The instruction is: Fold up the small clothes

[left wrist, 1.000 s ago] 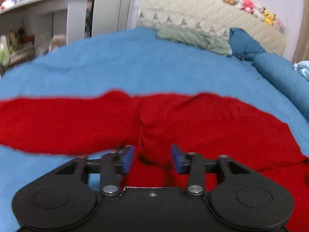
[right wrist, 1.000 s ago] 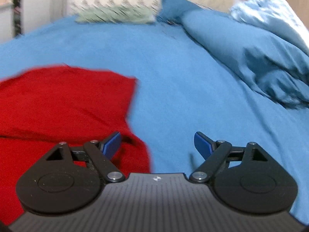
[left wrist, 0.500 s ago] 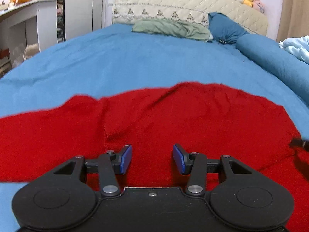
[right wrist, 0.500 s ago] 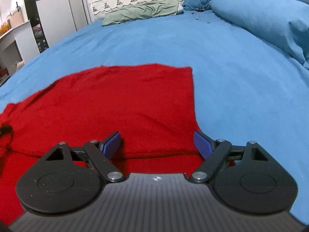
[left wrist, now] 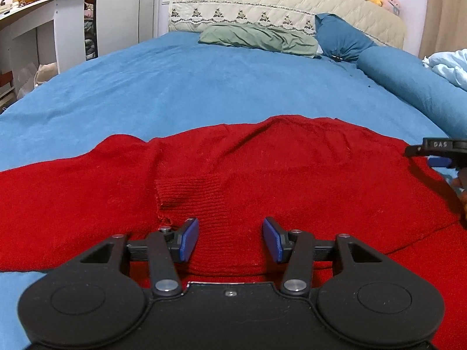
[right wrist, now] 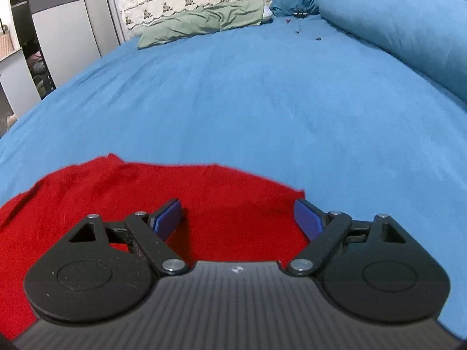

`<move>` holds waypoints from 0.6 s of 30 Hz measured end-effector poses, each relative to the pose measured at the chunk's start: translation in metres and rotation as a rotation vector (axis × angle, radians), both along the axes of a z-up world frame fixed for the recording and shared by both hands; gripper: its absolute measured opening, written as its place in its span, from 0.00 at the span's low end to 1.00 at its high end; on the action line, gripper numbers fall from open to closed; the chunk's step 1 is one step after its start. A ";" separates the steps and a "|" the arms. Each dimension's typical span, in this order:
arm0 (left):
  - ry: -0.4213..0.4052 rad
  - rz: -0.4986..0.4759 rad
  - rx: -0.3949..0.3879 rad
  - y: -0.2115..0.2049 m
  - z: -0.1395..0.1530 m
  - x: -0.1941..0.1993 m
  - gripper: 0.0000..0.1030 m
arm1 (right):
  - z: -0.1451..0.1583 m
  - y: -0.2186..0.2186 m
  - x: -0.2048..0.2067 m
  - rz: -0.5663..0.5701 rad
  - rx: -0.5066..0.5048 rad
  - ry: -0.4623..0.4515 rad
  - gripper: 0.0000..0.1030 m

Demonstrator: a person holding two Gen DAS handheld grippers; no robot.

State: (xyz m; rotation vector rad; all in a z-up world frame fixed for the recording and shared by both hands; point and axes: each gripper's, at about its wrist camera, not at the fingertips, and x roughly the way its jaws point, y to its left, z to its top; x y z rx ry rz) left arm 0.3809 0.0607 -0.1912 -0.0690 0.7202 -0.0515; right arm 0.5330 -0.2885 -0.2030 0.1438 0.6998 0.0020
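Both tongs hang open and empty over the red sweater (left wrist: 262,175): the left tongs (left wrist: 230,239) narrowly parted by its ribbed cuff (left wrist: 189,195), the right tongs (right wrist: 238,218) wide at the far corner. A second ago the sweater's upper half sat rumpled; now it lies folded flat on the blue bed (left wrist: 204,87), so this fold looks finished. Toward six o'clock, each tool hides the near hem. At twelve o'clock, a green pillow (left wrist: 256,36) lies well apart.

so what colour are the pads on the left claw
Blue pads on the black left claw, clearest in the left wrist view.
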 end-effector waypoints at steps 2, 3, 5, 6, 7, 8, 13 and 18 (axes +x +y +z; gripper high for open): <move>-0.004 0.007 -0.011 0.000 0.006 -0.001 0.53 | 0.008 0.003 -0.008 -0.003 0.003 -0.016 0.97; -0.010 0.010 -0.020 0.000 0.009 -0.004 0.53 | 0.016 0.005 -0.019 0.004 0.024 -0.032 0.97; -0.030 0.019 -0.030 0.004 0.021 -0.012 0.56 | 0.031 0.010 -0.037 0.027 0.052 -0.054 0.97; -0.046 0.027 -0.029 0.006 0.030 -0.017 0.62 | 0.038 0.016 -0.047 0.031 0.049 -0.055 0.98; -0.061 0.034 -0.024 0.009 0.039 -0.023 0.69 | 0.044 0.021 -0.059 0.044 0.046 -0.055 0.99; -0.079 0.044 -0.020 0.014 0.049 -0.029 0.73 | 0.052 0.027 -0.072 0.070 0.047 -0.060 1.00; -0.148 0.155 -0.024 0.062 0.087 -0.058 1.00 | 0.076 0.056 -0.114 0.193 0.021 -0.074 1.00; -0.144 0.335 -0.031 0.139 0.098 -0.075 1.00 | 0.075 0.085 -0.126 0.283 0.033 -0.046 1.00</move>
